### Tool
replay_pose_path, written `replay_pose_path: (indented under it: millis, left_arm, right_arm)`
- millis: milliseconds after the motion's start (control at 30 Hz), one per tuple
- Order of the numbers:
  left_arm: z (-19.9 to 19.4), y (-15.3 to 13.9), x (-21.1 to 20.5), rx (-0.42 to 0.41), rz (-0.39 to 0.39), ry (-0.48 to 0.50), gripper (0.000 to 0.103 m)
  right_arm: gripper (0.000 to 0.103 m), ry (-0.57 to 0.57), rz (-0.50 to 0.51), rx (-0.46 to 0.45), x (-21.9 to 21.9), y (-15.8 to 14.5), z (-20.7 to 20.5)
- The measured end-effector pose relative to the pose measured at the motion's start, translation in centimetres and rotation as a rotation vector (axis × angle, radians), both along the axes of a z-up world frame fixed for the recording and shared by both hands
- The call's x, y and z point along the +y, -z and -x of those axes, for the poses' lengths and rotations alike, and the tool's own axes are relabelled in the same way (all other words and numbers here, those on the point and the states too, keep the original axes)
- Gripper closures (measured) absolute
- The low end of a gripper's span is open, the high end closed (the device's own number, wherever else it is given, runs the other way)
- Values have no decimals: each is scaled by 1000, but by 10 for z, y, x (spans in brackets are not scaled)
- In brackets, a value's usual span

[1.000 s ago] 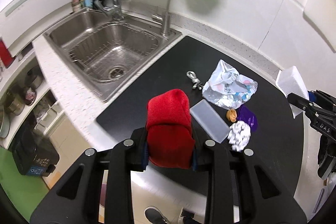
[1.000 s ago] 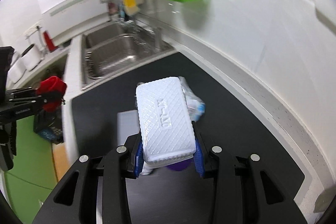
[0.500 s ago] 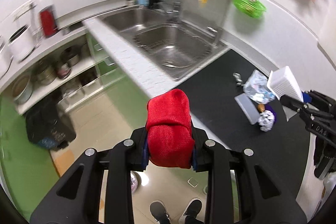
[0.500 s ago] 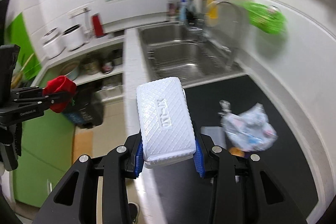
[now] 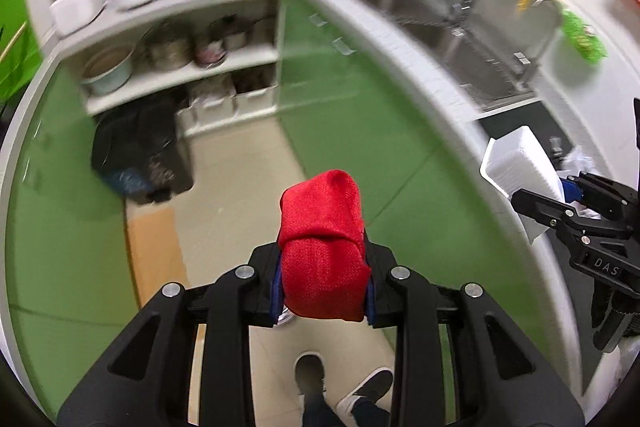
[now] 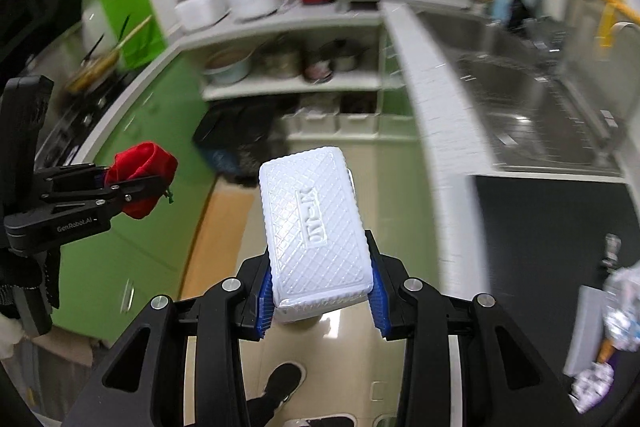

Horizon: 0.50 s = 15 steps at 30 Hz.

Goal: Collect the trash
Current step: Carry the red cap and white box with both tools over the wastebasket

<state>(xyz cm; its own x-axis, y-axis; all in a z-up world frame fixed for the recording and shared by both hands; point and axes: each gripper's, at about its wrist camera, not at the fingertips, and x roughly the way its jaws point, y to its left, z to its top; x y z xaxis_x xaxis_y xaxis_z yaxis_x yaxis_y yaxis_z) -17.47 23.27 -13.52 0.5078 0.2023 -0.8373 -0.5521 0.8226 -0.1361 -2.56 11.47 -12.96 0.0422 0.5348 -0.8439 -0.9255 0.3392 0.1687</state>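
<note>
My left gripper (image 5: 323,287) is shut on a red mesh bag (image 5: 322,247), held out over the kitchen floor. My right gripper (image 6: 320,291) is shut on a white ribbed plastic box (image 6: 314,227), also off the counter and above the floor. Each hand shows in the other's view: the red mesh bag (image 6: 142,183) at the left, the white box (image 5: 520,167) at the right. A black bin (image 5: 140,151) stands on the floor by the shelves, ahead of both grippers. More trash (image 6: 616,311) lies on the black mat at the right.
Green cabinet fronts (image 5: 360,131) and a white counter edge (image 6: 436,107) curve along the right, with the steel sink (image 6: 532,107) behind. Open shelves hold pots (image 6: 280,63). A cardboard sheet (image 5: 154,255) lies on the beige floor. A person's shoes (image 5: 340,383) show below.
Both grippers swung left off the black mat and counter, out over the floor and lower, turning toward the shelves and black bin. Each keeps its hold unchanged.
</note>
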Motion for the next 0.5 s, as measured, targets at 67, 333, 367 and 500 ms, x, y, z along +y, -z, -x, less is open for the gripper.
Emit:
replay_pose_path:
  millis: [67, 333, 367, 500]
  left_arm:
    - [10, 21, 12, 8, 16, -25, 74]
    - [33, 139, 57, 70, 105, -110, 74]
    - [36, 164, 64, 74, 125, -125, 74]
    - [42, 241, 77, 103, 190, -150, 74]
  right_arm:
    - [66, -47, 20, 19, 20, 26, 11]
    - [66, -167, 104, 80, 78, 142, 45]
    - [66, -178, 113, 84, 82, 156, 48]
    - [66, -202, 159, 126, 102, 228, 60]
